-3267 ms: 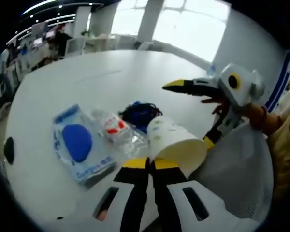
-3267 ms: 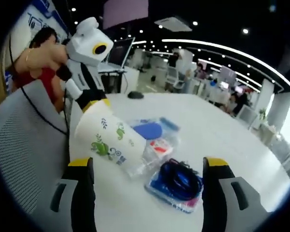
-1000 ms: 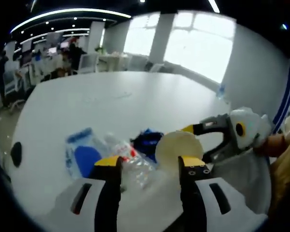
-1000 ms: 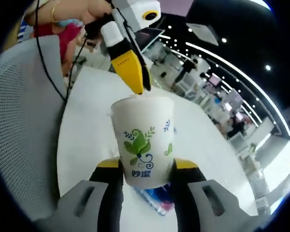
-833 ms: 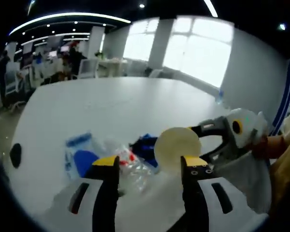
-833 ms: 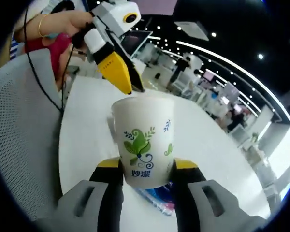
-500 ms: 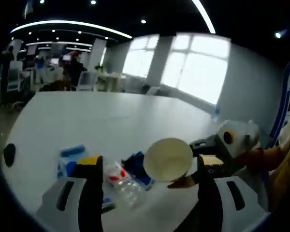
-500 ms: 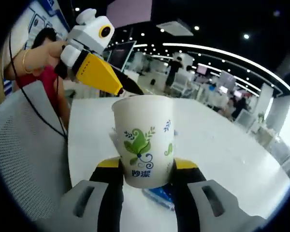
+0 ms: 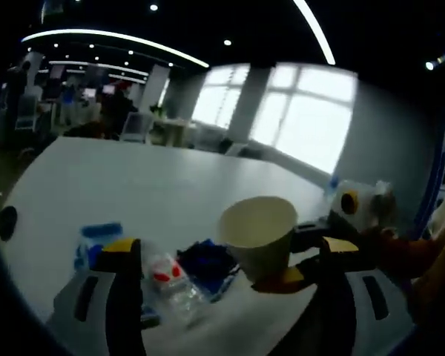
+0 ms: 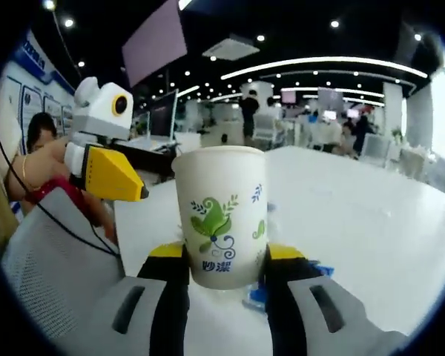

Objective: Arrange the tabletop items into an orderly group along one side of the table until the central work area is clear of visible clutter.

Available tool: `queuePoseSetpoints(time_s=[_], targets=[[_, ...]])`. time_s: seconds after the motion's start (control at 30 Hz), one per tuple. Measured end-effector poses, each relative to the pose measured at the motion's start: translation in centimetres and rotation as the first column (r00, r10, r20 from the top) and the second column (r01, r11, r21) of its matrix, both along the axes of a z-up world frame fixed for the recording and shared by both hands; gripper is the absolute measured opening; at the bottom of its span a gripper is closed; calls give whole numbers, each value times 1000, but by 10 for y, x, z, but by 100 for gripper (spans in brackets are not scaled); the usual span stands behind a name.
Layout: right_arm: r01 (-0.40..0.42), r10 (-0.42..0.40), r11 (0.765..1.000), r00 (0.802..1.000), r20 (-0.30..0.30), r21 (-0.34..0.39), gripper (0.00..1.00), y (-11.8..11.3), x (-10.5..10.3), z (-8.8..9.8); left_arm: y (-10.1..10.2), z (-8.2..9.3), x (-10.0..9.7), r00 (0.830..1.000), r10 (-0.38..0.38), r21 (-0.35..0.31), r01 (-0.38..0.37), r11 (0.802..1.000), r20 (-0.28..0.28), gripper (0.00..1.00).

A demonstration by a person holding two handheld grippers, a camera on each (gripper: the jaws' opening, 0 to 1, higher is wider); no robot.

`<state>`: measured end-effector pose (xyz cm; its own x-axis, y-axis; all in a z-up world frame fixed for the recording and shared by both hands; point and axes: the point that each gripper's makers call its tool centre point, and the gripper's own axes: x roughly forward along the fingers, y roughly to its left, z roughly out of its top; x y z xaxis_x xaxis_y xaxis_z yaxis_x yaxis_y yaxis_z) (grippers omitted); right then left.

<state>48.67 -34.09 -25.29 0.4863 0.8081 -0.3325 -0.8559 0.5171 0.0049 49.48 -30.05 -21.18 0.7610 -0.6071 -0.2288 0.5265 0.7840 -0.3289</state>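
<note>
Room: open office, ceiling light strips, bright windows behind.
Table (image 9: 133,185): large, white, rounded.
Paper cup (image 10: 221,222): white with green leaf print, upright, lifted off the table, near its edge.
Right gripper (image 10: 221,259): jaws pinching the cup's lower wall from both sides.
Left gripper (image 9: 226,256): jaws spread wide, holding nothing.
Clutter: clear plastic bag (image 9: 167,278), blue cable bundle (image 9: 204,259) and blue packet (image 9: 93,241) close together near the table's near edge, below the cup.
</note>
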Motion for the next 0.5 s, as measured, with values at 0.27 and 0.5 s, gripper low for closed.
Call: queuePoseSetpoints(time_s=[0.27,0.5], targets=[[-7,8,999,1000,-1,34,39,7,-5,10,-11,9,4,999,-9,-47,11,999,34,99],[-6,4,999,998,63,35,39,14,-6,21,-16,12,3,999,-17,-41,19,999,50,84]])
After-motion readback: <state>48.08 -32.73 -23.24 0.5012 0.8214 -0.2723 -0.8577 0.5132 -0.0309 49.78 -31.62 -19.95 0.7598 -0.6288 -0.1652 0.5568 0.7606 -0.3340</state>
